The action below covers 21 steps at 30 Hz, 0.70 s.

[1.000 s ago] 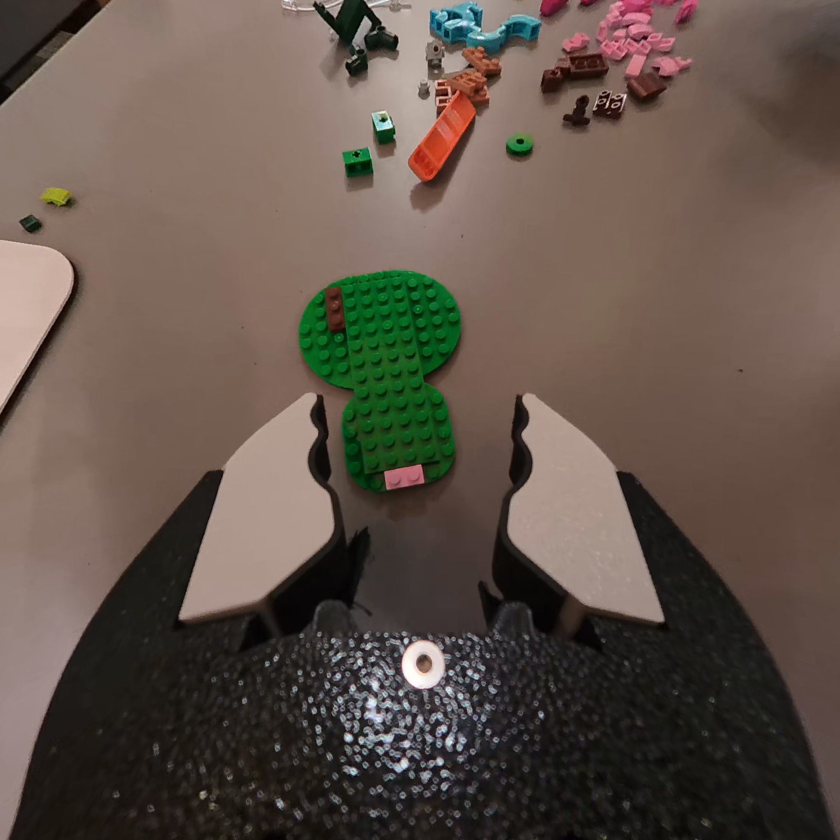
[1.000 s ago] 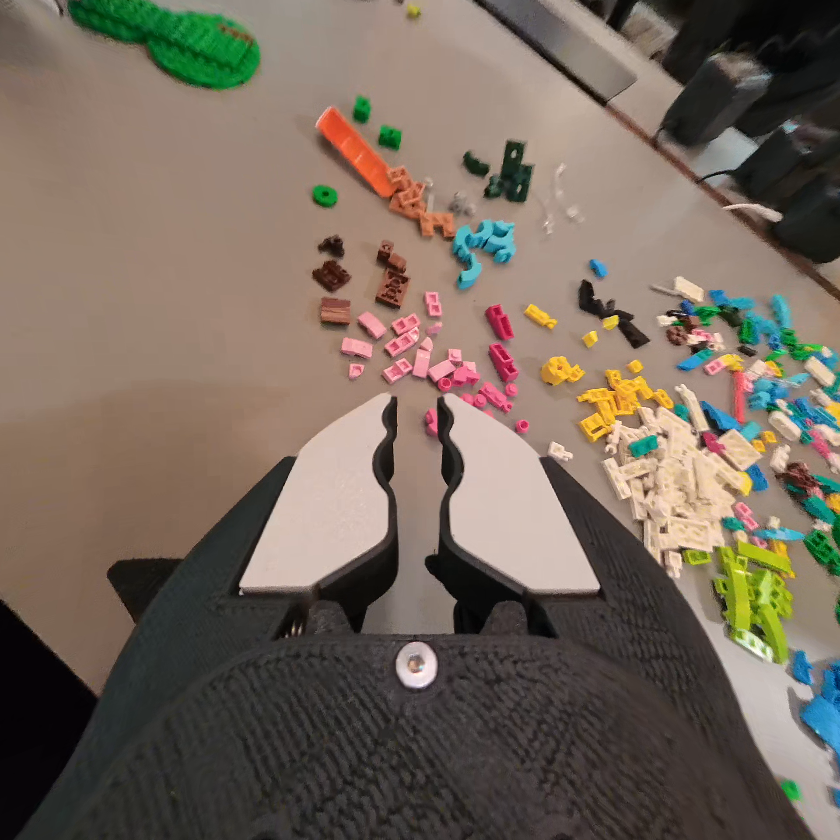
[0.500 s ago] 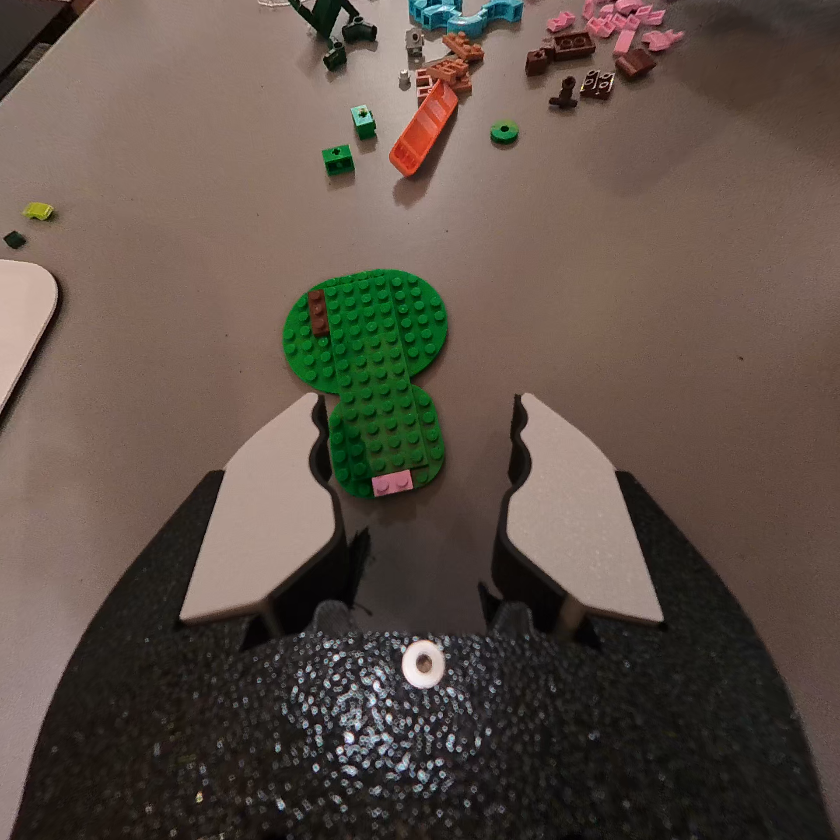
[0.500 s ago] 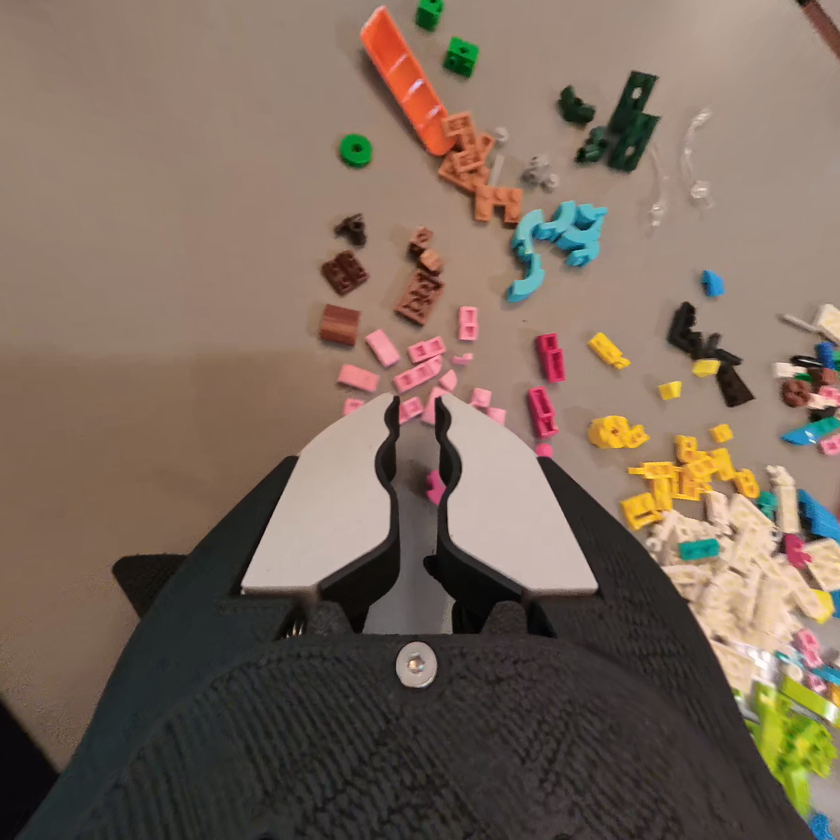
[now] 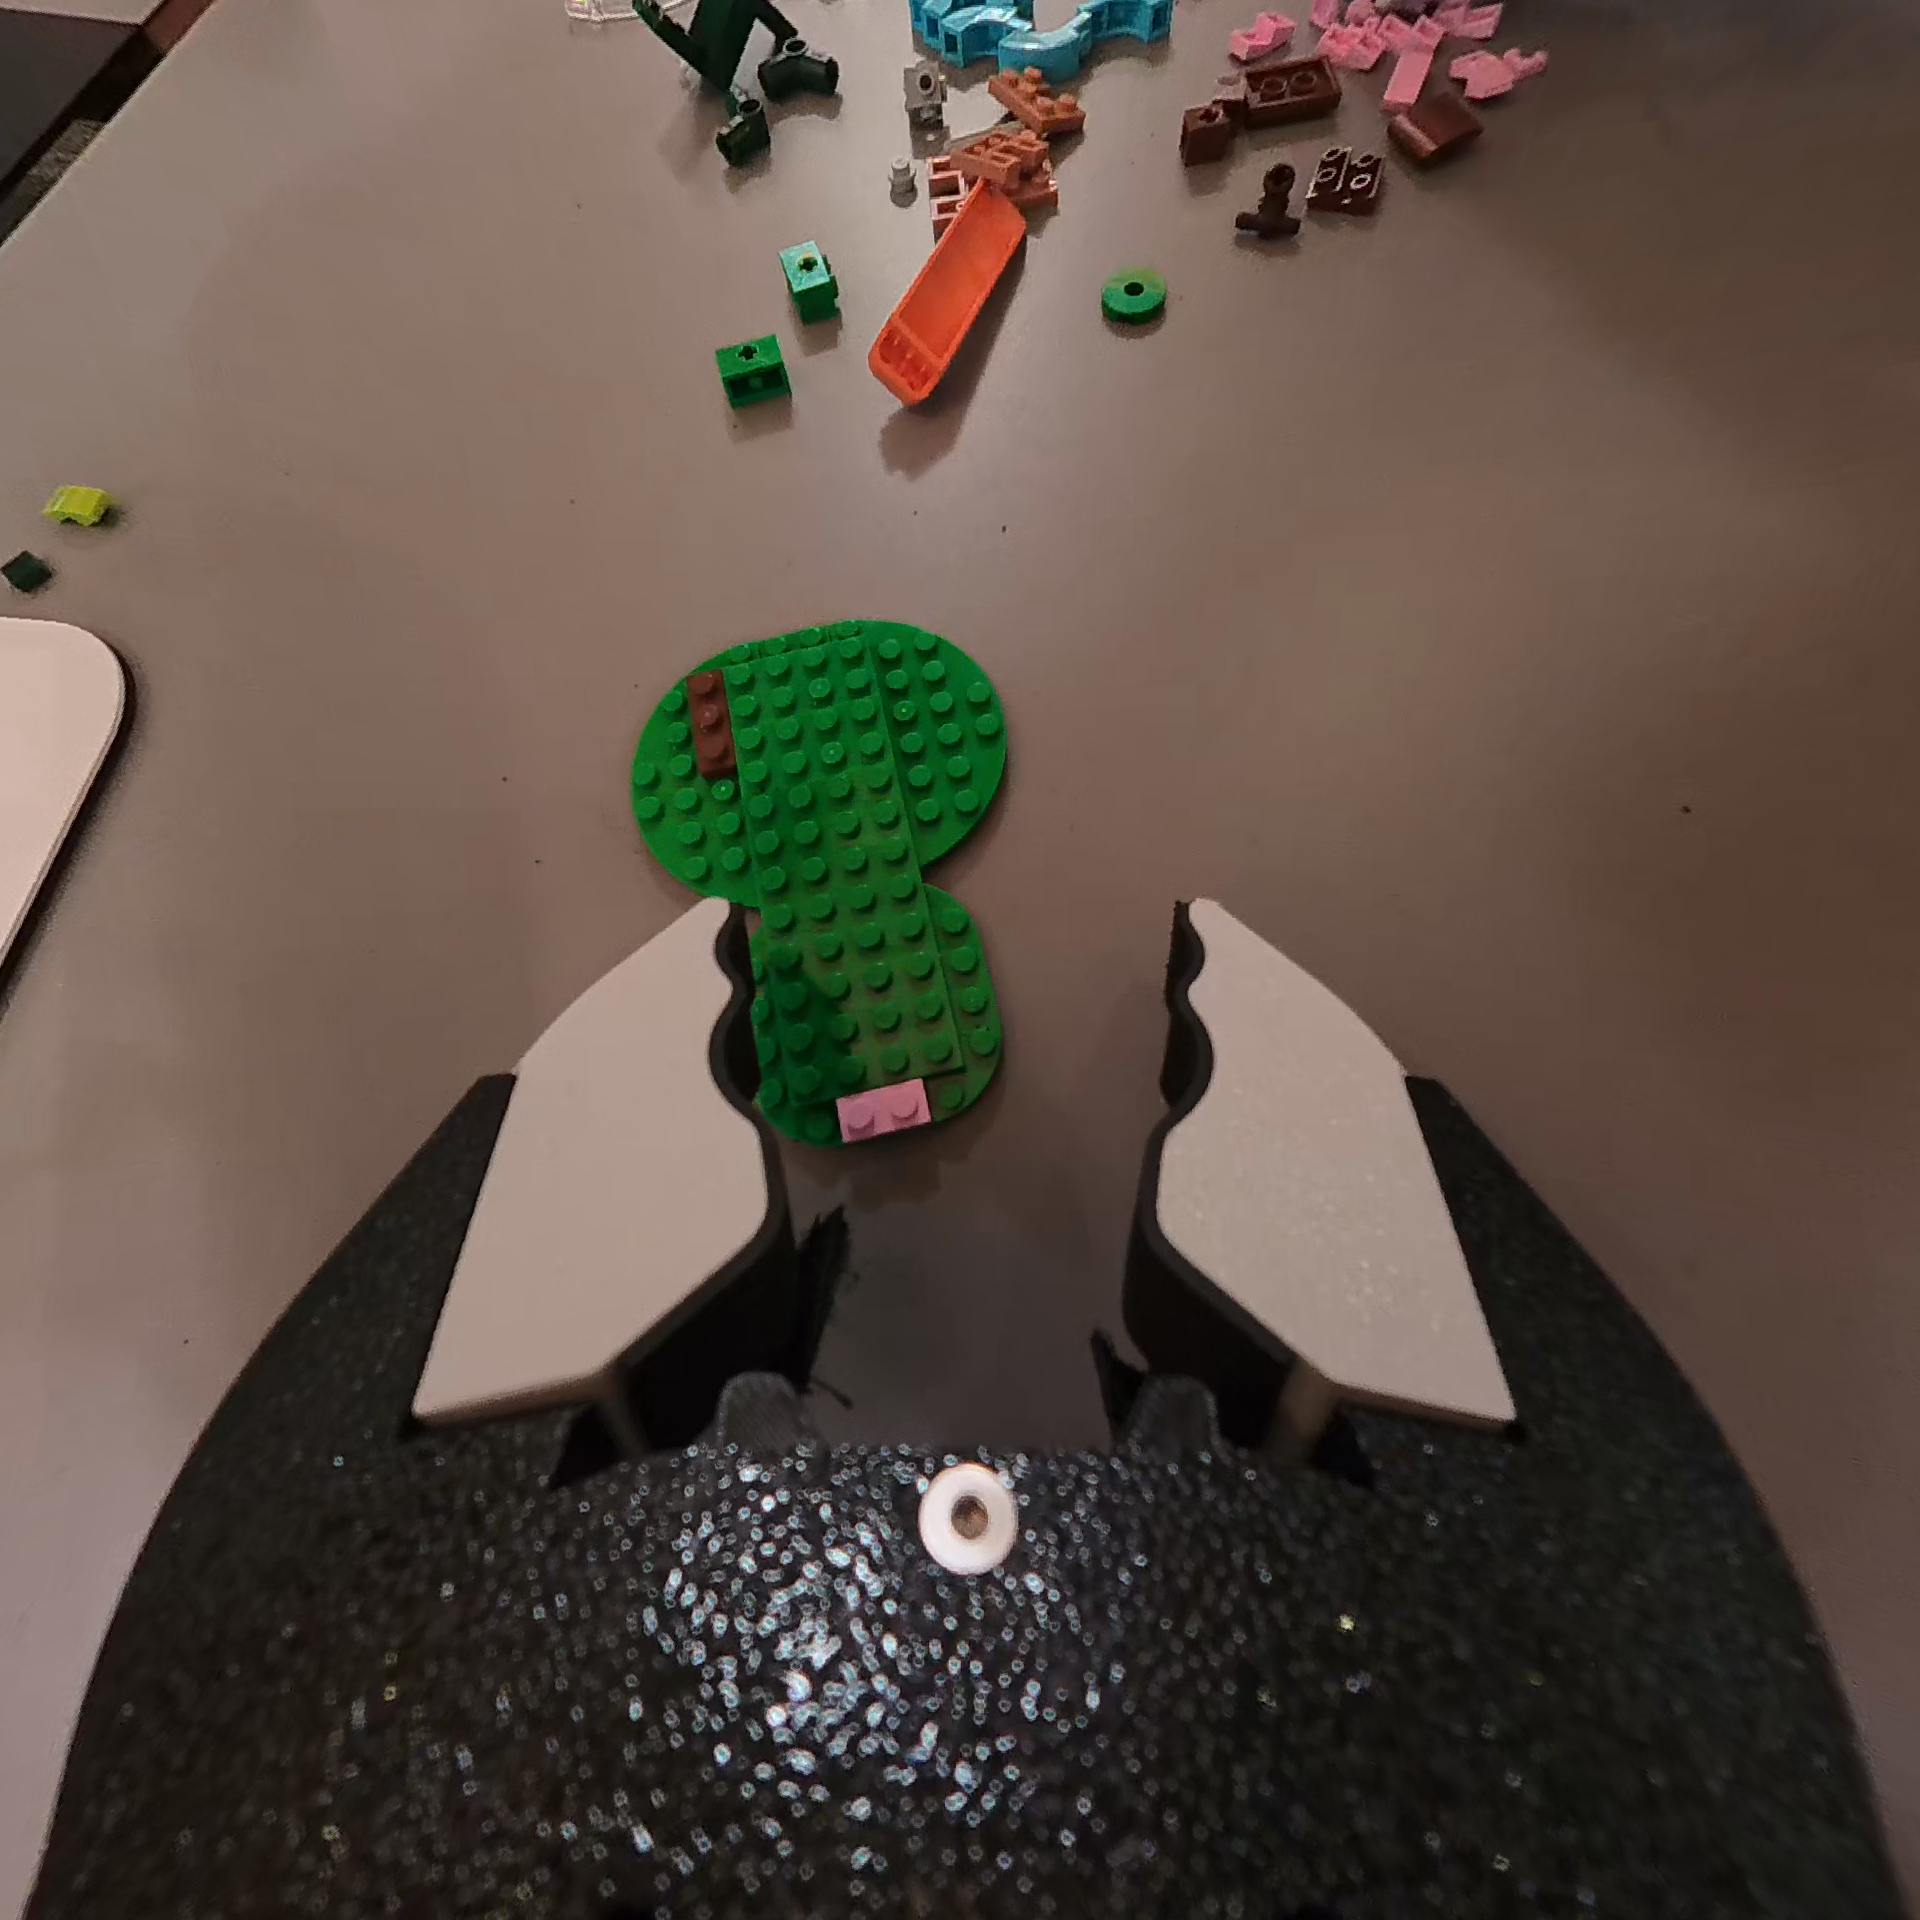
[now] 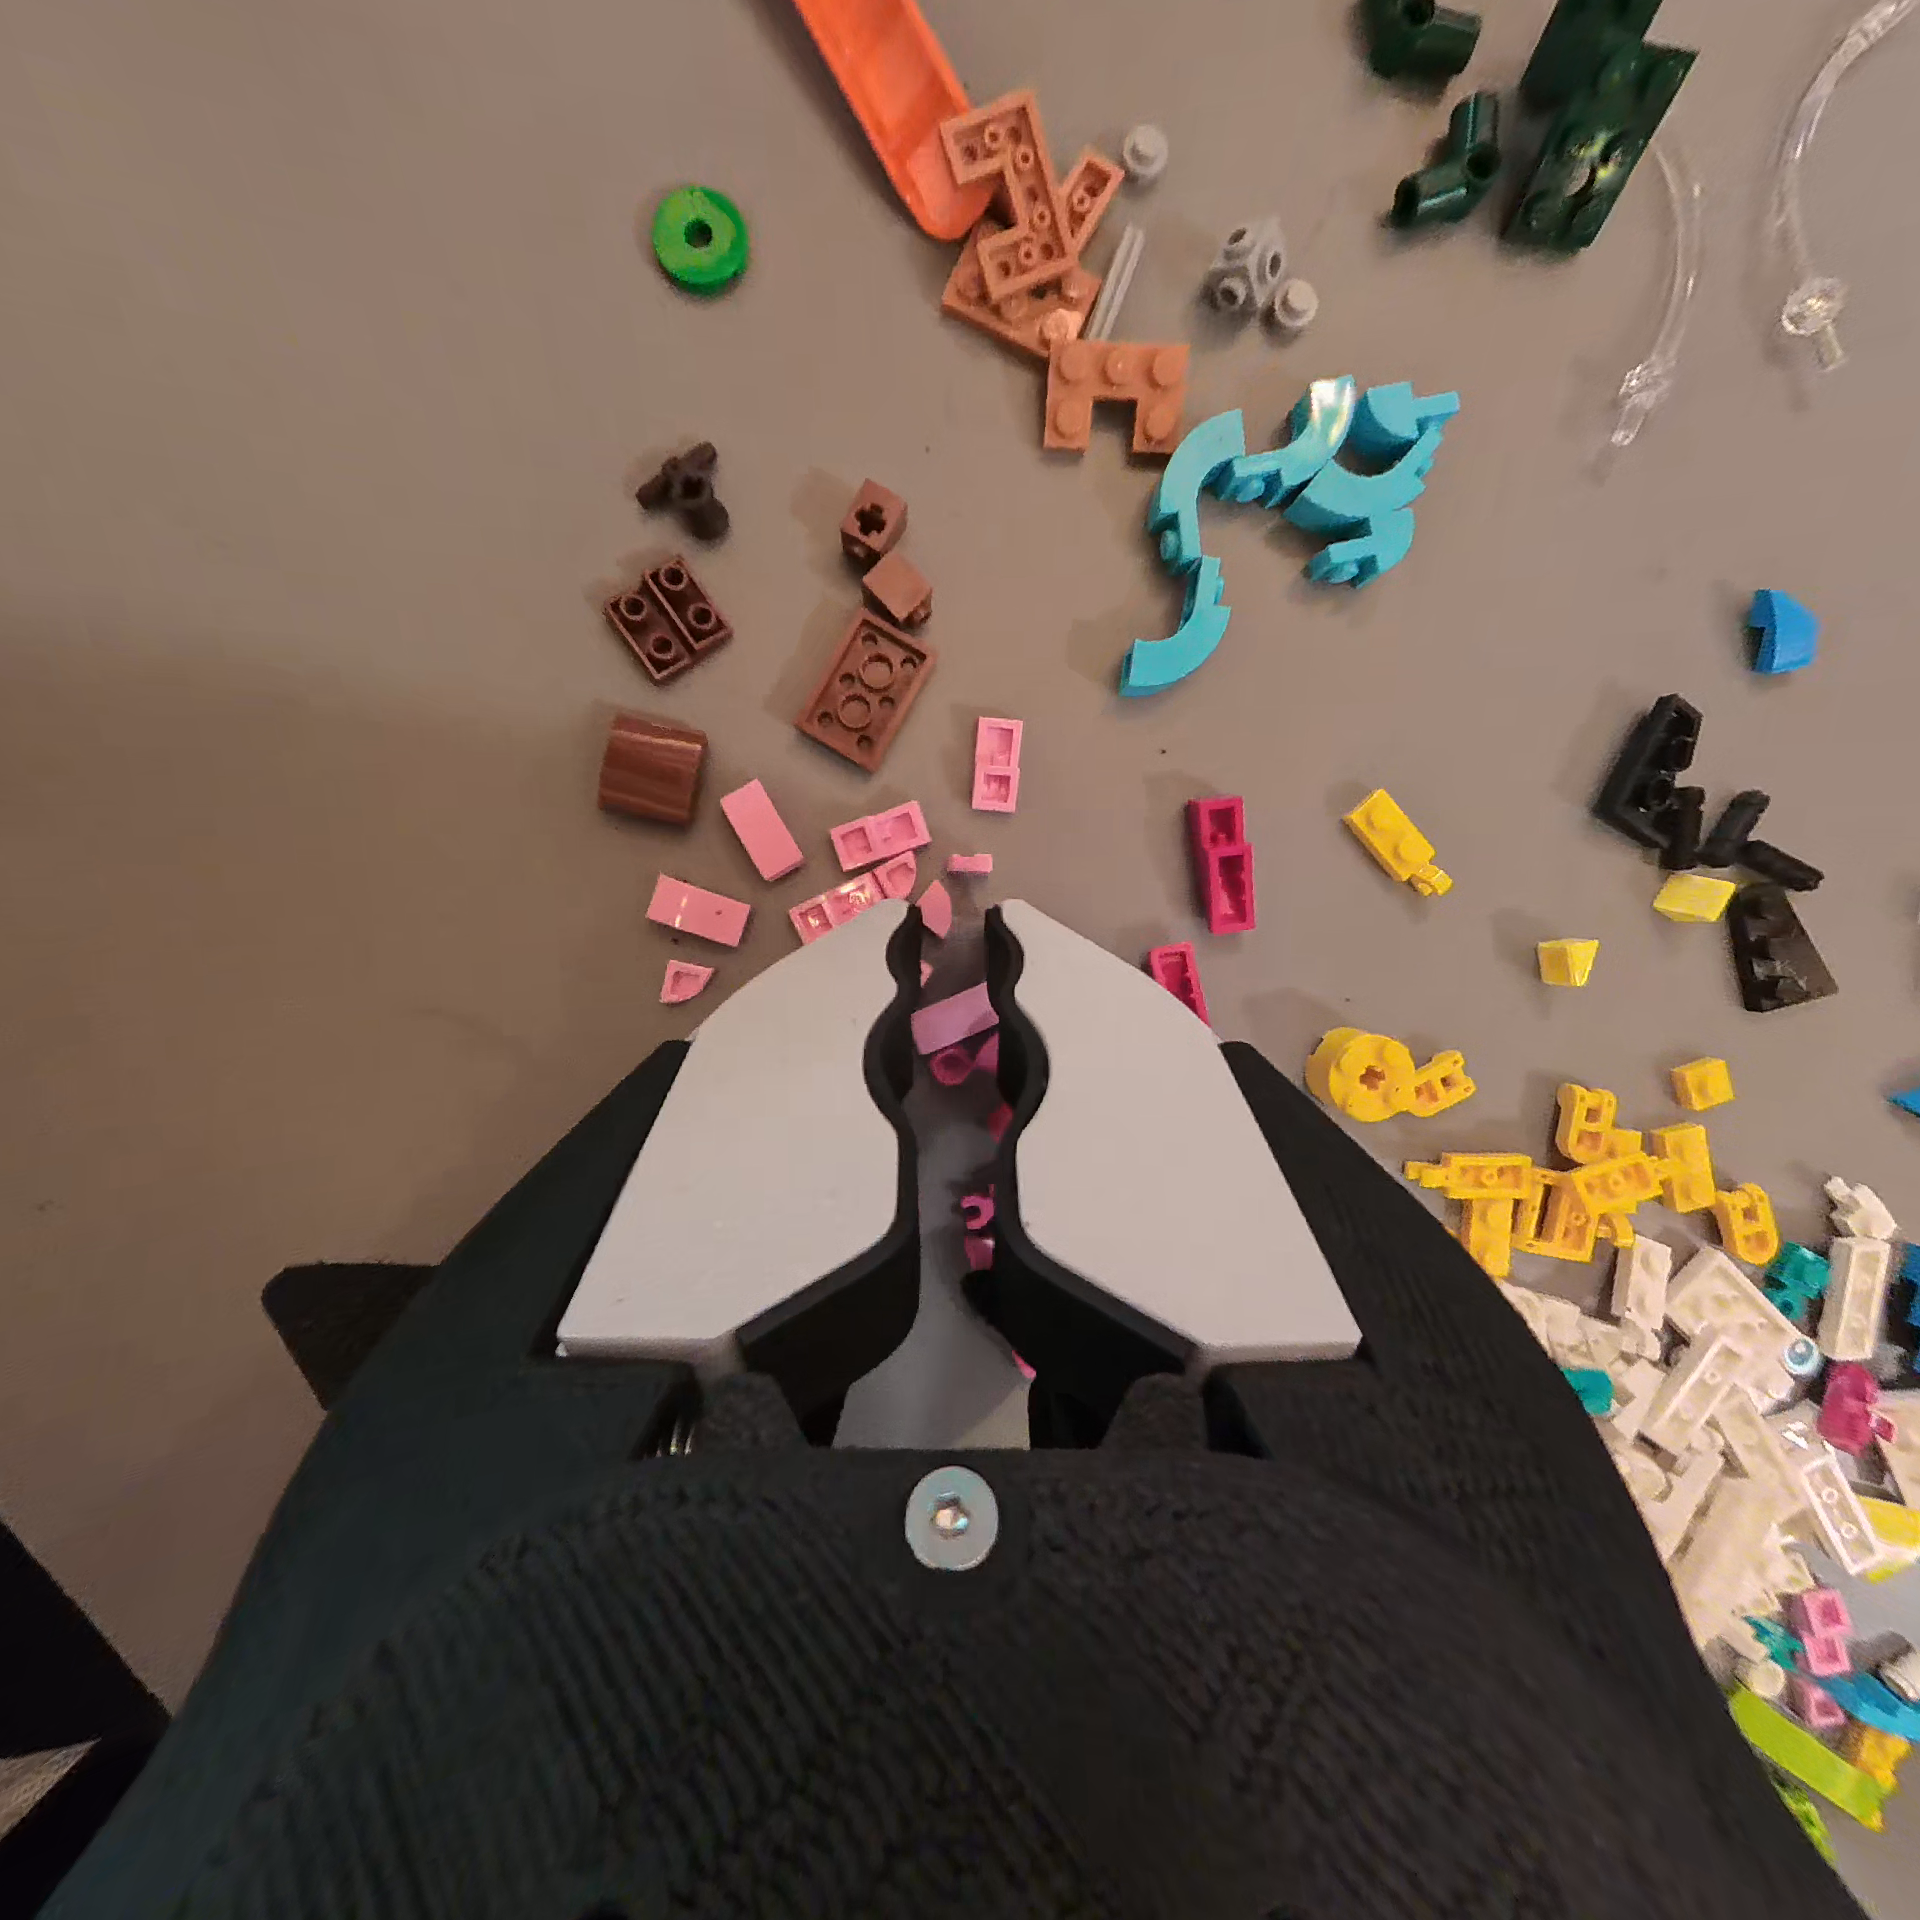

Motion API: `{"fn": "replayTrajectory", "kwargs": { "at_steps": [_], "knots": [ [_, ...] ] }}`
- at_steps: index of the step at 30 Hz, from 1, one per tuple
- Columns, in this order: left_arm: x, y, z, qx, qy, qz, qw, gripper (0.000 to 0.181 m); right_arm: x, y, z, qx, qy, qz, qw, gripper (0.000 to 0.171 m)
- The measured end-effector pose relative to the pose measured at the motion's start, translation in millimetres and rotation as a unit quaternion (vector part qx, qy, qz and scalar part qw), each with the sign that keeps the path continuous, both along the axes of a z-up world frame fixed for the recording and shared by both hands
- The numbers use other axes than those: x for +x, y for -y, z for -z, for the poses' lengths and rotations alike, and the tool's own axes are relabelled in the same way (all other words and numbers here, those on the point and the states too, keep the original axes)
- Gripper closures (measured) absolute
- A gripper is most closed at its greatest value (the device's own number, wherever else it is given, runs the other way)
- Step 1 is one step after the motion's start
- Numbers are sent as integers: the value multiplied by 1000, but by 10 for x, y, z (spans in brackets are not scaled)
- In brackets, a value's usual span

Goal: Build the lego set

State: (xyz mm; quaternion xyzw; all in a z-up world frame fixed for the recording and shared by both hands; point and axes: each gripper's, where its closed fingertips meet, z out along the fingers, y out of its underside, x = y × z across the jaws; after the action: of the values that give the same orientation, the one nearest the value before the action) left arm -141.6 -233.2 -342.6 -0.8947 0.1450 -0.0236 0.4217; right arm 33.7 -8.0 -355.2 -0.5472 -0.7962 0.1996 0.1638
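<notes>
A green studded baseplate [image 5: 831, 862] lies flat on the grey table, with a brown brick [image 5: 711, 722] at its far left and a pink plate [image 5: 883, 1114] at its near edge. My left gripper [image 5: 954, 920] is wide open around the plate's near lobe, and its left finger [image 5: 623, 1122] is close against the plate's left edge. My right gripper [image 6: 951, 920] hovers low over loose pink pieces [image 6: 762, 828]. Its jaws are a narrow gap apart and hold nothing. A pink piece [image 6: 951, 1013] shows on the table through the gap.
Brown bricks [image 6: 865, 686], an orange piece [image 6: 894, 114], teal curved pieces [image 6: 1288, 488], yellow pieces [image 6: 1558, 1184] and a white pile [image 6: 1714, 1351] lie around the right gripper. Two green cubes [image 5: 753, 371] and a green disc [image 5: 1132, 298] lie beyond the baseplate. A white board [image 5: 42, 748] is at the left. The gap from one gripper's tips to the other's is roughly 30 centimeters. My left gripper is the nearer one to the brown brick [image 5: 711, 722]: about 5 centimeters, against 30 centimeters.
My right gripper has moved forward and down over the pink pieces, with its gap unchanged. My left gripper has shifted right, so the baseplate now sits against its left finger.
</notes>
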Motion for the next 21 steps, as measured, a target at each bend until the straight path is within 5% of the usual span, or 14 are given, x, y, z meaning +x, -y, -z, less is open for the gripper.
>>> {"fn": "replayTrajectory", "kwargs": {
  "at_steps": [21],
  "knots": [
    [28,9,20,-6,-2,7,1000,105,-51,-49,-18,-1,2,-24,1000,162]
  ]
}}
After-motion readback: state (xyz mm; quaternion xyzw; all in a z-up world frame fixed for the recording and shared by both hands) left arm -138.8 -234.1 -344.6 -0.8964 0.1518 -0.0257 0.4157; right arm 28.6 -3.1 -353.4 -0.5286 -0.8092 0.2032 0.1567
